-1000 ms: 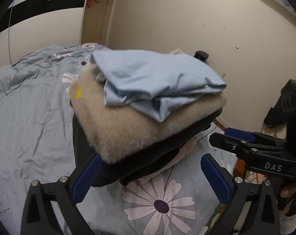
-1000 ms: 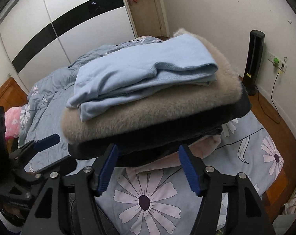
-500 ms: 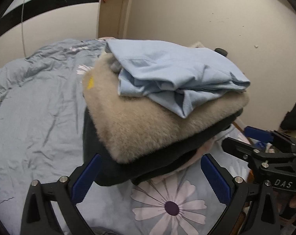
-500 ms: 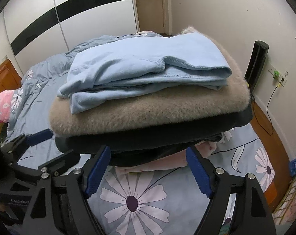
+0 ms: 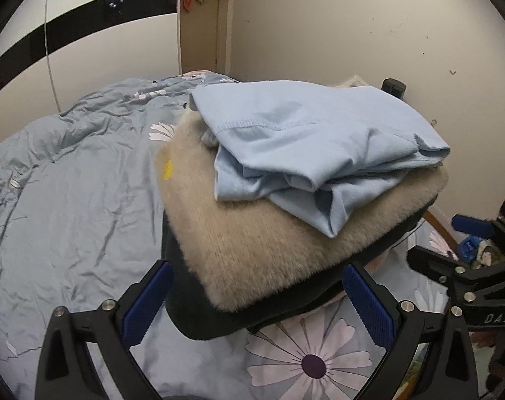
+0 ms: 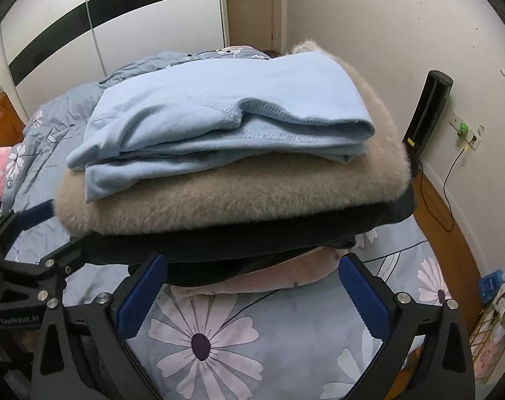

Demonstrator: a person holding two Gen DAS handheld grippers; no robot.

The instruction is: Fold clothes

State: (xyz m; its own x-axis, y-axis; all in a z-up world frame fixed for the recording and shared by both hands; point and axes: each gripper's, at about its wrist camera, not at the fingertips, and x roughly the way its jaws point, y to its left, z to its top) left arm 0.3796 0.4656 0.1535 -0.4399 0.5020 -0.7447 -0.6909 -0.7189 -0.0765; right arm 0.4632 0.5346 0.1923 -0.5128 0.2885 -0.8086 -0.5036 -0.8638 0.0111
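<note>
Blue top [image 5: 306, 140] done: keep both tongs [image 5: 256, 300] [image 6: 252, 296] wide apart, holding nothing, off the pile [image 6: 239, 200].

Floral bed [image 5: 69, 216], white-black wardrobe [image 6: 135, 26], beige wall [image 5: 352, 33].

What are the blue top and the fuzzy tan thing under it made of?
The light blue top looks like soft cotton sweatshirt knit: matte, with stitched hems. The tan sweater beneath looks like fuzzy wool or plush, since fine hairs stand up along its edges. I can't tell the exact fibre.
</note>
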